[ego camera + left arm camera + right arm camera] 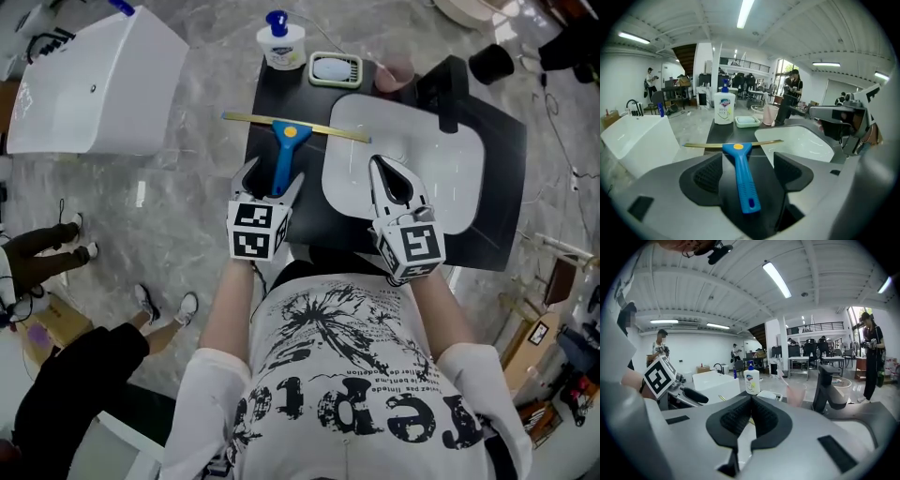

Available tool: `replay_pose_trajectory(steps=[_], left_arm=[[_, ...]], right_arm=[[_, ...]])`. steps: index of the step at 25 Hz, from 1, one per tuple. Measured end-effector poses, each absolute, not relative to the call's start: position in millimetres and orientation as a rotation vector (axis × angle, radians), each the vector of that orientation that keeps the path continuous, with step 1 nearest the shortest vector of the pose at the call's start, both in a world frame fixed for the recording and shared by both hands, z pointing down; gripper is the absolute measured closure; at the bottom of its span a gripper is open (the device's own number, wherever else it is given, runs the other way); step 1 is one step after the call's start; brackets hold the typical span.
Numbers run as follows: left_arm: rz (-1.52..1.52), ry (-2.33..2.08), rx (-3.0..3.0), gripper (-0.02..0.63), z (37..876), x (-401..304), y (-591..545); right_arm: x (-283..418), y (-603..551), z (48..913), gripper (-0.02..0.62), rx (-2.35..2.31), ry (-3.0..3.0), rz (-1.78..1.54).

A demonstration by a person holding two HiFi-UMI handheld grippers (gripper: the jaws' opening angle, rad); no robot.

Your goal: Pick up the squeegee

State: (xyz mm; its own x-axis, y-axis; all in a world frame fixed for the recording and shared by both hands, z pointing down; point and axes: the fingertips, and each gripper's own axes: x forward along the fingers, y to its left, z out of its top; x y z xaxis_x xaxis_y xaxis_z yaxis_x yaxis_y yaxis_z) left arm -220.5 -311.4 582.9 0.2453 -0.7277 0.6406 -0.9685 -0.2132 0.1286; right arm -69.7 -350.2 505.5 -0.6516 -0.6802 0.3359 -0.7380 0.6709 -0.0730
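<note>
Squeegee (740, 176) rests with its handle between the spread jaws of your left hand-held gripper (273, 174), not yet held. Next, squeeze and lift. Your right hand-held gripper (751, 404) is pressed together.

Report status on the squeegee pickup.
Left gripper open, right gripper shut, empty. Blue-handled, brass-bladed squeegee flat on black counter, between left jaws, ungripped. Nothing blocking.

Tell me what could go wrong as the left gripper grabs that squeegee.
1. The left gripper has its jaws apart around only the tail of the blue handle of the squeegee. Gripped that far back, the long blade end may droop or twist.
2. The blade reaches over the sink rim at one end, so dragging it instead of lifting could snag it there.
</note>
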Motion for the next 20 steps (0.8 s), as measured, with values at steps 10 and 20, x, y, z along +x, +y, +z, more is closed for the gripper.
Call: replay_pose_trajectory(steps=[10, 20], left_arm=[[0.745, -1.439, 1.867, 0.275, 649.3, -224.2, -357.0], [0.834, -1.495, 1.791, 0.314, 669.8, -223.2, -364.4]], right_arm=[[-79.1, -393.7, 542.7, 0.580, 1.114, -2.557, 0.376], [-64.7, -404.8, 548.4, 0.580, 1.189, -2.521, 0.458]])
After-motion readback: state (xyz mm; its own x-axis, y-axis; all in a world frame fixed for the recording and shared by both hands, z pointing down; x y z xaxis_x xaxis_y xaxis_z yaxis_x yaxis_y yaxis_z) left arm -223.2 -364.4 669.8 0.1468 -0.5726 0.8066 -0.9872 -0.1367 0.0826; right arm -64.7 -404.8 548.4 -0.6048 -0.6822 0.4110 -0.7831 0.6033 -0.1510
